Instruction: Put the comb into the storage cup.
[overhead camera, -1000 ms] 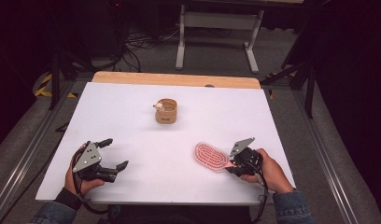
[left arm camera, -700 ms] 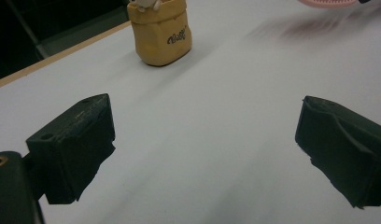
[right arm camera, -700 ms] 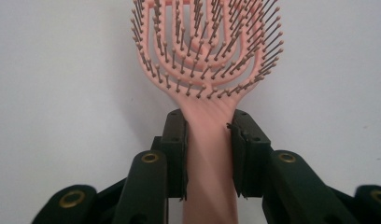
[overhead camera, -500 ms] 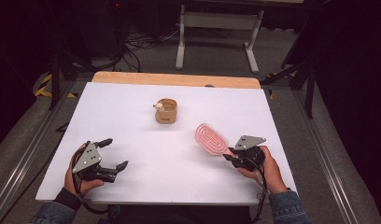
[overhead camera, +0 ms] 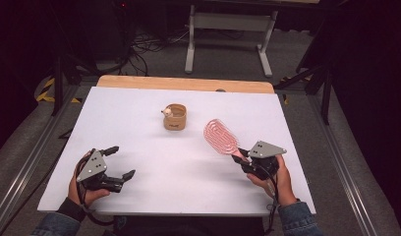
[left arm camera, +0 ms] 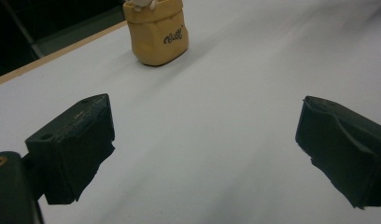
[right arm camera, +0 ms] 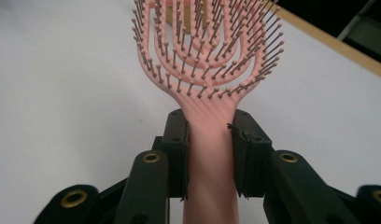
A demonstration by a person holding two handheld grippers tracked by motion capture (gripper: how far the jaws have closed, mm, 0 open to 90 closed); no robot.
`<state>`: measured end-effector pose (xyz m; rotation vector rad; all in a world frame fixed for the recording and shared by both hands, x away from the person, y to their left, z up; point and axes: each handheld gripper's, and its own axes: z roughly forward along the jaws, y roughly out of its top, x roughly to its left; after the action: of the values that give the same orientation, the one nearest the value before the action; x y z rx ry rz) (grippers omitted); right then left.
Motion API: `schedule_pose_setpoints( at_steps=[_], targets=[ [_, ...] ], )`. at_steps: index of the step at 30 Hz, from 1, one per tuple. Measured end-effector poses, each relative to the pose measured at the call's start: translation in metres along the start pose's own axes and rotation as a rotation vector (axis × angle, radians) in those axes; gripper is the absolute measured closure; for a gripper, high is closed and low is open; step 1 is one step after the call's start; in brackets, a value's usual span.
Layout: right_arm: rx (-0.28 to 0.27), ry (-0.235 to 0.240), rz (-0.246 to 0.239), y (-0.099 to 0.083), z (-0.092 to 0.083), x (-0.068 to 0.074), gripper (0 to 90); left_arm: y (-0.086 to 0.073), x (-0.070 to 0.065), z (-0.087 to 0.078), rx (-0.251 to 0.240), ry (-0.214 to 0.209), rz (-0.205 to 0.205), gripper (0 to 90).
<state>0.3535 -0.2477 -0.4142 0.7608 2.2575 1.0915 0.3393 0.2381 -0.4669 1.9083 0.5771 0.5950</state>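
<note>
A pink hairbrush (overhead camera: 220, 136) (right arm camera: 208, 42) with an open, vented head is lifted off the white table (overhead camera: 139, 113). My right gripper (overhead camera: 243, 158) (right arm camera: 209, 140) is shut on its handle, bristles facing up toward the camera. A small tan pouch-like container (overhead camera: 175, 117) (left arm camera: 157, 32) with a little pale figure at its rim stands near the table's middle back. My left gripper (overhead camera: 116, 162) (left arm camera: 205, 154) rests at the front left, jaws wide apart with nothing between them, pointing toward the pouch.
A wooden strip (overhead camera: 184, 83) runs along the table's far edge. Behind it stand a grey metal stand (overhead camera: 228, 29) and cables on the floor. Metal rails flank the table on both sides.
The right gripper has raised the hairbrush from lying flat on the table and carried it back and slightly right. The left gripper has stayed put.
</note>
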Motion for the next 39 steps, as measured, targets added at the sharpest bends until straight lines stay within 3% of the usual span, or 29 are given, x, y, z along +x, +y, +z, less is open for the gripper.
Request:
schedule_pose_setpoints(
  at_steps=[9, 13, 20, 25, 30, 34, 39],
  targets=[
    [-0.111, -0.078, -0.025, 0.008, -0.001, 0.014, 69.9, 0.000, 0.000, 0.000, 0.001, 0.000, -0.004, 5.6],
    [-0.150, -0.086, -0.026, 0.011, 0.000, 0.020, 69.9, 0.002, 0.000, 0.000, -0.001, 0.003, 0.001, 5.4],
    [-0.167, -0.092, -0.042, 0.015, 0.005, 0.031, 69.9, 0.010, 0.000, 0.003, -0.003, -0.007, 0.017, 5.7],
    [-0.193, -0.076, -0.023, 0.019, 0.010, 0.038, 69.9, 0.019, 0.000, 0.009, -0.013, -0.017, 0.021, 6.7],
    [-0.214, -0.098, -0.052, 0.025, 0.014, 0.048, 69.9, 0.032, -0.006, 0.021, -0.019, -0.025, 0.021, 8.8],
    [-0.218, -0.094, -0.060, 0.028, 0.020, 0.054, 69.9, 0.043, -0.013, 0.031, -0.032, -0.043, 0.023, 11.1],
    [-0.231, -0.077, -0.072, 0.032, 0.026, 0.062, 69.9, 0.056, -0.021, 0.041, -0.082, -0.096, -0.010, 12.7]
  ],
)
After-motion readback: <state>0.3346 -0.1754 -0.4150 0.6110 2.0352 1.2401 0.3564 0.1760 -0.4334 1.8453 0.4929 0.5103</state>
